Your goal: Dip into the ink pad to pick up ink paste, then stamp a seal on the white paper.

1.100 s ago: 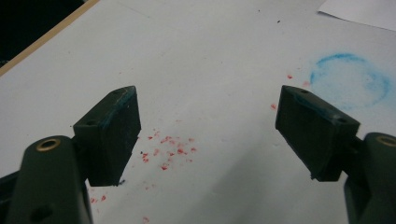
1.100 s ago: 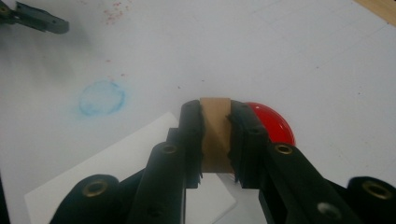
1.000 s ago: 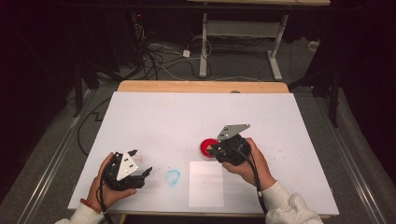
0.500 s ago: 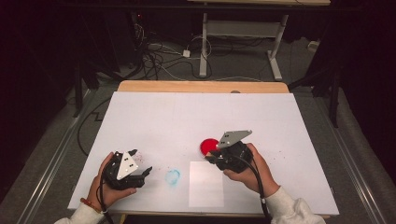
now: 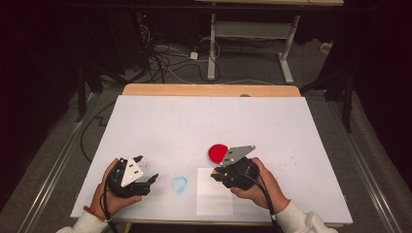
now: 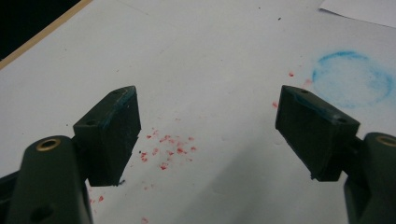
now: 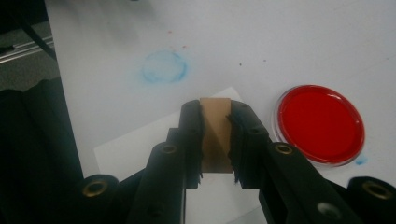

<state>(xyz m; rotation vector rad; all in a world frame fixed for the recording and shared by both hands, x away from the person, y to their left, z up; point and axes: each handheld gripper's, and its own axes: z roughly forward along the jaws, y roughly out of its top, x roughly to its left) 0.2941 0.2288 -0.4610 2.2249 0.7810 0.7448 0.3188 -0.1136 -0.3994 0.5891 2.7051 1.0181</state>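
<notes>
My right gripper is shut on a small brown wooden block, held upright between the jaws. It hovers over the near corner of a white paper sheet, just left of a round red ink dish. In the high view the right gripper sits just below the red dish and above the paper sheet. My left gripper rests at the table's front left, open and holding nothing. Its jaws stand wide over red specks.
A faint blue ring stain marks the white table cover between the two grippers, and the blue ring lies beyond the left jaws. Cables and a desk frame stand on the floor behind the table.
My right gripper has drawn back from the red dish toward the person and now sits over the paper's top edge. The dish shows more fully. The left gripper has stayed put.
</notes>
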